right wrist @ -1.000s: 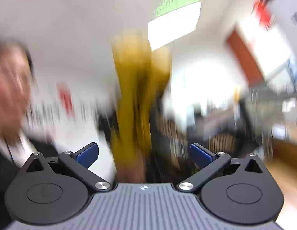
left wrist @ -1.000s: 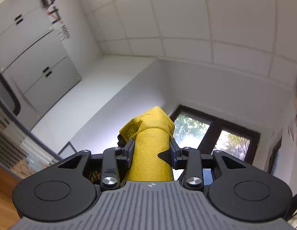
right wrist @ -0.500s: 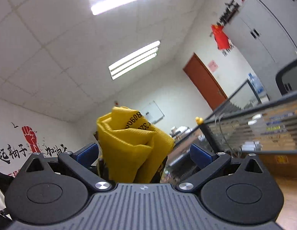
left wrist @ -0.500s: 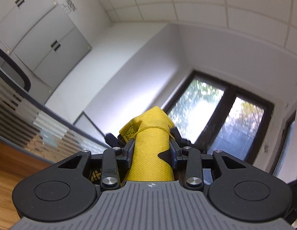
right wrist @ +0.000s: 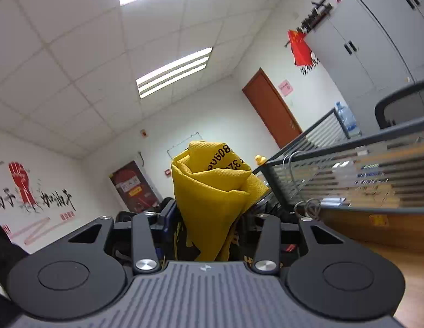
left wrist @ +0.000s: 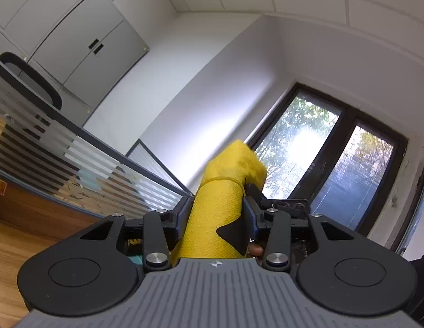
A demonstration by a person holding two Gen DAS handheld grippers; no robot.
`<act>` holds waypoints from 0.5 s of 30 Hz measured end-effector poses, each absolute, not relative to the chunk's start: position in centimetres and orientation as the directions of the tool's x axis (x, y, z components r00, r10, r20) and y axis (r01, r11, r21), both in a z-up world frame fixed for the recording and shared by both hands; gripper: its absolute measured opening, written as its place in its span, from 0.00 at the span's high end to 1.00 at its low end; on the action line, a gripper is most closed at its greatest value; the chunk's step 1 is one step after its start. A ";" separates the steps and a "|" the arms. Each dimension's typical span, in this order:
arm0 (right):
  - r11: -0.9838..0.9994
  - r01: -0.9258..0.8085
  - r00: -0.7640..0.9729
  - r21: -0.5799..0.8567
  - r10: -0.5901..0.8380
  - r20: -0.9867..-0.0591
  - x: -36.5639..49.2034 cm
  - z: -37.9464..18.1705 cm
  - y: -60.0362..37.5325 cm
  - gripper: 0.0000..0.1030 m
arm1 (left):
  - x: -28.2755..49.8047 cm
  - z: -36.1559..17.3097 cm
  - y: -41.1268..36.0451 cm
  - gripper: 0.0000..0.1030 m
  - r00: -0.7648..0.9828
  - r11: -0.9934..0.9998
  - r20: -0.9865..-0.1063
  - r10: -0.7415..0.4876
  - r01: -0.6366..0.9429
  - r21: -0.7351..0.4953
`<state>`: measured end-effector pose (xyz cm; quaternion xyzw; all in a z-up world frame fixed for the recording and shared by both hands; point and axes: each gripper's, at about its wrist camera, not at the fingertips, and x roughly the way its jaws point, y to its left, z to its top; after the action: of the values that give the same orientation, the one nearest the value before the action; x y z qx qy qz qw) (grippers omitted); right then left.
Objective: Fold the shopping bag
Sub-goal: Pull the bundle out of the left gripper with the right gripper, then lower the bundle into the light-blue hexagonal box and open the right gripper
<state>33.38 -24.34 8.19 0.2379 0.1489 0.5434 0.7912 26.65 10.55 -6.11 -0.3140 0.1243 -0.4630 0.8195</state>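
Yellow shopping bag (left wrist: 220, 213) fabric fills the lower middle of both wrist views, and we hold it with both tools. In the left wrist view, our left gripper (left wrist: 216, 213) is clamped on a smooth, rolled column of the bag: the dark fingers (left wrist: 250, 213) press against the cloth on either side, and the roll rises from the gripper's grey body at the bottom of the frame to a bunched tip at centre, in front of the window (left wrist: 335, 169) at right. A thin yellow strand crosses the roll just under the tip. A small part of a fingertip of ours shows just right of the roll, low down. A striped glass partition (left wrist: 75, 164) runs across the left of the frame, with grey cabinets (left wrist: 64, 27) in the upper left.

In the right wrist view, our right gripper (right wrist: 212, 218) is closed around a looser, crumpled bunch of the same bag (right wrist: 214, 191), with the blue-padded finger (right wrist: 169, 216) on the left against the cloth; the finger on the right is mostly hidden behind the fabric. Black printed digits show near the top of the bunch, at the centre of the frame. Folds hang down between the fingers towards the grey body. An orange door (right wrist: 272, 109) stands right of centre, a red flag (right wrist: 300, 46) hangs in the upper right, and a ceiling light (right wrist: 173, 72) sits above the bag.
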 end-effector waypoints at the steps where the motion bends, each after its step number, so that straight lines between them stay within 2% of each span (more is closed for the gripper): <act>1: 0.321 -0.784 0.391 0.531 0.920 0.020 33.2 8.2 -24.3 0.60 | 26.9 -6.2 10.6 0.51 0.558 0.393 0.075 -0.826 0.666 -0.634; 4: 0.395 -0.765 0.465 0.509 0.885 0.012 32.9 8.1 -24.4 0.62 | 27.0 -6.0 10.6 0.43 0.641 0.522 -0.002 -0.767 0.623 -0.583; 6: 0.458 -0.734 0.528 0.502 0.850 -0.004 32.8 8.0 -24.7 0.62 | 26.8 -6.0 10.6 0.26 0.690 0.582 -0.026 -0.723 0.589 -0.561; 9: 0.505 -0.688 0.579 0.522 0.815 -0.025 33.4 7.6 -26.1 0.62 | 26.8 -6.3 10.7 0.09 0.750 0.648 -0.064 -0.659 0.522 -0.555; 12: 0.573 -0.636 0.625 0.516 0.775 -0.090 34.1 7.1 -27.3 0.62 | 27.0 -7.1 10.0 0.01 0.809 0.727 -0.129 -0.574 0.430 -0.535; 15: 0.674 -0.548 0.686 0.496 0.701 -0.195 35.1 6.9 -29.6 0.62 | 27.3 -8.1 8.0 0.00 0.858 0.832 -0.219 -0.464 0.338 -0.440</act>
<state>35.09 -29.65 6.90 0.2038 0.1883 0.3488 0.8952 27.32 8.03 -8.12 -0.1972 0.1602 -0.2126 0.9435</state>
